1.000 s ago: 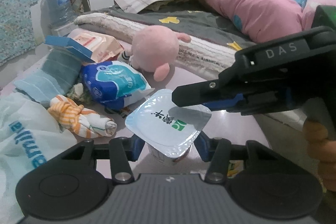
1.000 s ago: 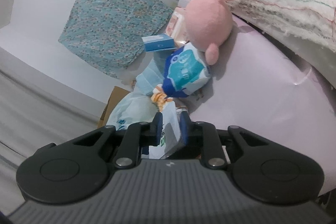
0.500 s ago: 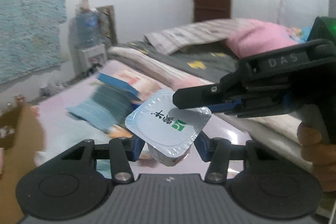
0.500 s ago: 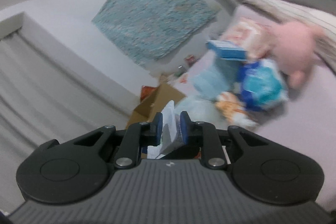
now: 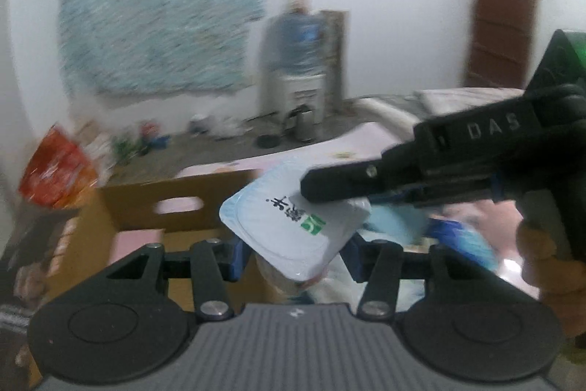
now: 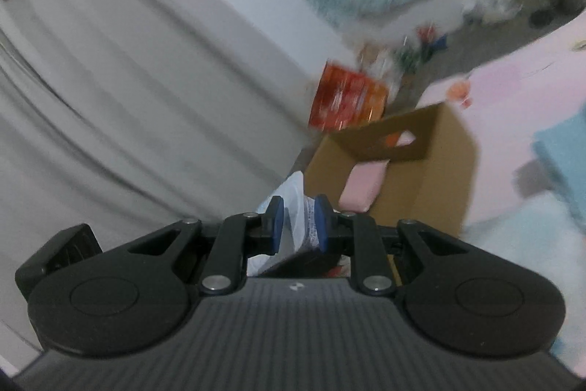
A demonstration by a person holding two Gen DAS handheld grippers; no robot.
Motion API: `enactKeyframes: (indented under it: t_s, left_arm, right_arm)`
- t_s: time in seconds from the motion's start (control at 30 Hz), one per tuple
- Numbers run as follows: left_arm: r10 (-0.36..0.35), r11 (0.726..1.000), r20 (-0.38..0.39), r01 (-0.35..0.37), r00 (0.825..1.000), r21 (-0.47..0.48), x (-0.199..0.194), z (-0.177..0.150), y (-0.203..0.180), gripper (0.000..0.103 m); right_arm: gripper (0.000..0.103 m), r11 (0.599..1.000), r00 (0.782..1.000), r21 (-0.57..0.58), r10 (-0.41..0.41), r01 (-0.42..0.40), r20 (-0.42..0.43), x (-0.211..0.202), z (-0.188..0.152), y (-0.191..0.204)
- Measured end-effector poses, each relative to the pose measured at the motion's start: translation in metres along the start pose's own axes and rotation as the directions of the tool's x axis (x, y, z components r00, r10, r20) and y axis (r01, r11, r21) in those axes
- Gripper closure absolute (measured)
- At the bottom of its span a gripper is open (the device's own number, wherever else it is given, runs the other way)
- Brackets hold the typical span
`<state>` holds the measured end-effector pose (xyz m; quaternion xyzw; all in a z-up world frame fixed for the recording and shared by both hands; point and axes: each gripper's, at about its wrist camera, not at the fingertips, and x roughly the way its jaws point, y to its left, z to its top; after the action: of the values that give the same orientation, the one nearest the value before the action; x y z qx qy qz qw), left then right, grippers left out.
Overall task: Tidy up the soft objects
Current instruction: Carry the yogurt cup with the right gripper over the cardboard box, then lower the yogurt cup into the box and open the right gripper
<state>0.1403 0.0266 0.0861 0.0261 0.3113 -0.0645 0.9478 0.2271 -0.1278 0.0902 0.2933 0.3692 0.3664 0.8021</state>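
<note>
A white yogurt cup [image 5: 289, 226] with a sealed foil lid is held up in the air by both grippers. My left gripper [image 5: 295, 259] is shut on the cup's body just under the lid. Coming in from the right, my right gripper [image 5: 340, 195] pinches the lid's far edge; in its own view the right gripper [image 6: 296, 226] is shut on the cup [image 6: 293, 193]. An open cardboard box [image 5: 146, 204] stands below and left of the cup, with a pink soft item [image 5: 135, 240] inside. The same box [image 6: 439, 171] and pink item [image 6: 362, 185] show just beyond the right fingers.
An orange-red bag [image 5: 55, 171] lies behind the box. A water dispenser [image 5: 296, 61] and a teal cloth [image 5: 161, 6] are at the far wall, a grey curtain [image 6: 110, 98] to the left. A hand [image 5: 542, 251] holds the right gripper. The pink surface [image 6: 512, 87] carries blue packs.
Both grippers have lifted the cup and swung it left, away from the pile of soft things by the bed, to over the cardboard box. Both grips look the same.
</note>
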Motion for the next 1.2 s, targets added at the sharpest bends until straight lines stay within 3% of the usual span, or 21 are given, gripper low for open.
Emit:
enactKeyframes:
  t_s: [0.07, 0.27, 0.53, 0.8, 0.9, 1.0, 1.2]
  left_arm:
    - [0.041, 0.999, -0.044, -0.042, 0.998, -0.025, 0.018, 0.010, 0.026, 0.051]
    - [0.059, 0.990, -0.161, -0.078, 0.985, -0.114, 0.072, 0.022, 0.095, 0.051]
    - [0.080, 0.979, -0.232, -0.120, 0.969, -0.163, 0.131, 0.015, 0.139, 0.051]
    - [0.080, 0.972, -0.249, -0.131, 0.965, -0.195, 0.179, 0.016, 0.155, 0.050]
    - [0.104, 0.967, -0.263, -0.159, 0.959, -0.199, 0.193, 0.013, 0.155, 0.034]
    - [0.133, 0.966, -0.306, -0.193, 0.943, -0.174, 0.207, 0.005, 0.150, 0.035]
    - [0.148, 0.970, -0.324, -0.202, 0.934, -0.139, 0.205, 0.007, 0.141, 0.035]
  right_arm:
    - [0.084, 1.000, 0.998, 0.001, -0.001, 0.001, -0.067, 0.037, 0.015, 0.003]
    - [0.084, 0.997, 0.980, 0.069, -0.030, 0.044, -0.196, 0.125, 0.050, -0.007]
    - [0.083, 0.988, 0.945, 0.039, -0.130, 0.149, -0.299, 0.203, 0.084, -0.030]
    - [0.083, 0.978, 0.934, 0.009, -0.194, 0.206, -0.300, 0.249, 0.105, -0.065]
    - [0.082, 0.973, 0.930, 0.009, -0.216, 0.229, -0.297, 0.266, 0.108, -0.084]
    - [0.083, 0.967, 0.920, 0.032, -0.232, 0.255, -0.315, 0.279, 0.102, -0.101]
    - [0.083, 0.968, 0.925, 0.052, -0.218, 0.246, -0.310, 0.280, 0.100, -0.106]
